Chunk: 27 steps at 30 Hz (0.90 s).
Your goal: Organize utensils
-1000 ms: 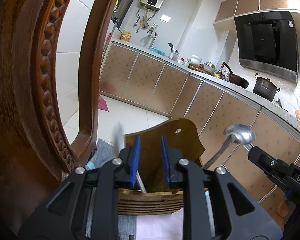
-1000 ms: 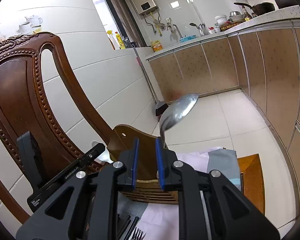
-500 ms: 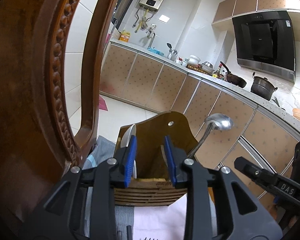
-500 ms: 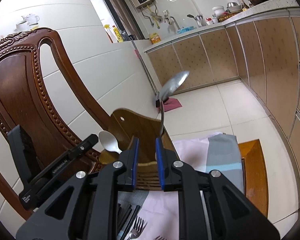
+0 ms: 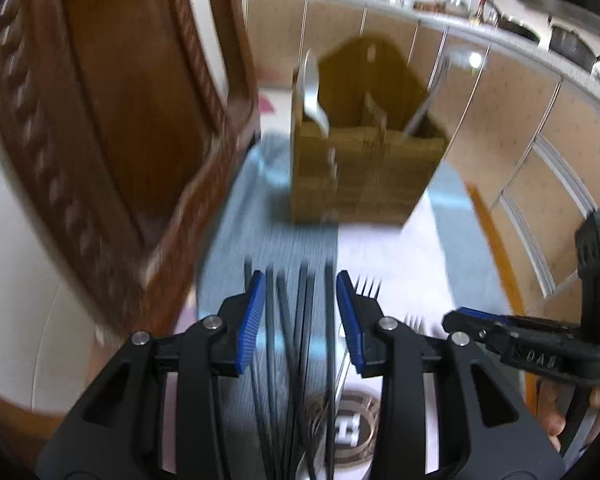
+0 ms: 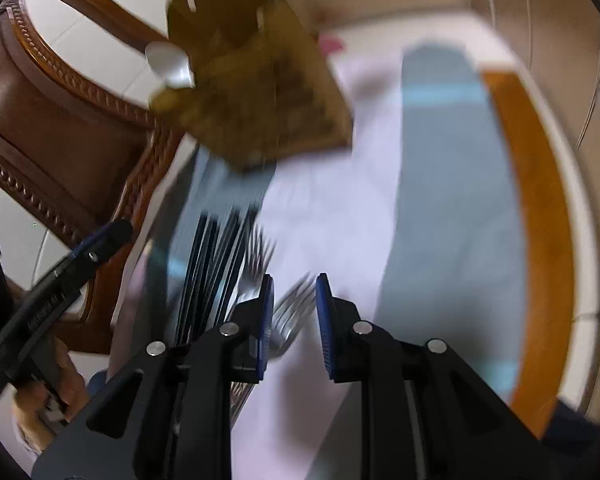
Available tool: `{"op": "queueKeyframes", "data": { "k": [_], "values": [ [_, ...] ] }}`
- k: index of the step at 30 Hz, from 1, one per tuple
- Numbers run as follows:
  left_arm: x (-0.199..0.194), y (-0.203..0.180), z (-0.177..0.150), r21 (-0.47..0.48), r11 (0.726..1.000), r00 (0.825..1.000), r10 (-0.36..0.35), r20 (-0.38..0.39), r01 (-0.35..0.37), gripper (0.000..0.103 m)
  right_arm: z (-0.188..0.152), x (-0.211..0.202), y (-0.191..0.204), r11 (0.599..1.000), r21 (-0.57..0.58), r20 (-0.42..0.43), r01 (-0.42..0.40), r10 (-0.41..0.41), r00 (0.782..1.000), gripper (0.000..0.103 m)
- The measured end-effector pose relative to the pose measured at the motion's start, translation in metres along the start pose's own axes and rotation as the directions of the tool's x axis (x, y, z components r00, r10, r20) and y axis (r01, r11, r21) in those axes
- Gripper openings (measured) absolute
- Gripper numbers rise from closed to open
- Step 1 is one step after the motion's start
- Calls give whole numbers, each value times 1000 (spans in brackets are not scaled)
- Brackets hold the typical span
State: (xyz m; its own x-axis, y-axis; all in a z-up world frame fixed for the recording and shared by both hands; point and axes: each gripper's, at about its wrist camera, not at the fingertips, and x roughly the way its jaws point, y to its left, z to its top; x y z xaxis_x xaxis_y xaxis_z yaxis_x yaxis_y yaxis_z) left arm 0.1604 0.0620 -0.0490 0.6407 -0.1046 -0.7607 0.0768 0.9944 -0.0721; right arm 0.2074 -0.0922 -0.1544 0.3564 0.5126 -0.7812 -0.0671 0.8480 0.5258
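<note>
Both views are motion-blurred. The left gripper (image 5: 300,312) is open, empty, above a bundle of black chopsticks (image 5: 296,320) lying on the cloth-covered counter (image 5: 384,256). The right gripper (image 6: 294,320) is open, empty, over the forks (image 6: 290,312) beside the chopsticks. The wooden utensil holder (image 5: 360,168) stands beyond, next to a carved chair (image 5: 112,112); it holds one spoon (image 5: 311,92) in its left compartment and a second spoon (image 5: 432,92) in its right.

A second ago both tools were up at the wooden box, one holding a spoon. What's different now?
Both grippers have pulled back from the wooden holder and opened. The right gripper let go of its spoon and now hovers over the forks; the left gripper hangs over the black chopsticks. The holder stayed put, a spoon standing inside.
</note>
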Motion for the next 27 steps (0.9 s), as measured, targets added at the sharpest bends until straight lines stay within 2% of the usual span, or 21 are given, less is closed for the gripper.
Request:
{"op": "queueKeyframes", "data": {
  "k": [2, 4, 6, 9, 15, 16, 17, 25, 27],
  "values": [
    [2, 2, -10, 8, 999, 999, 31, -19, -31, 36, -5, 7, -1, 997, 49, -50, -65, 67, 996, 22],
    [2, 3, -15, 13, 999, 999, 34, -27, -33, 37, -11, 13, -1, 993, 80, -74, -92, 98, 992, 22],
    [5, 4, -19, 17, 999, 999, 33, -40, -33, 38, -13, 17, -3, 990, 102, -75, -96, 104, 992, 22],
    [5, 3, -21, 25, 999, 998, 32, -46, -31, 40, -15, 26, -14, 975, 170, -75, -143, 157, 985, 22],
    [15, -8, -24, 57, 998, 997, 26, -72, -22, 42, -1, 41, -37, 916, 307, -35, -260, 284, 958, 21],
    [18, -11, -23, 66, 998, 996, 23, -81, -18, 42, 0, 41, -39, 912, 312, -31, -265, 288, 957, 12],
    [21, -13, -24, 71, 997, 996, 23, -85, -17, 42, 2, 40, -40, 912, 315, -26, -264, 286, 958, 9],
    [59, -54, -16, 118, 993, 989, 32, -147, -14, 42, 4, 8, -53, 923, 307, 73, -231, 219, 973, 9],
    [70, -65, -14, 115, 993, 984, 52, -168, -32, 41, 3, 3, -59, 925, 309, 88, -221, 203, 975, 10]
  ]
}}
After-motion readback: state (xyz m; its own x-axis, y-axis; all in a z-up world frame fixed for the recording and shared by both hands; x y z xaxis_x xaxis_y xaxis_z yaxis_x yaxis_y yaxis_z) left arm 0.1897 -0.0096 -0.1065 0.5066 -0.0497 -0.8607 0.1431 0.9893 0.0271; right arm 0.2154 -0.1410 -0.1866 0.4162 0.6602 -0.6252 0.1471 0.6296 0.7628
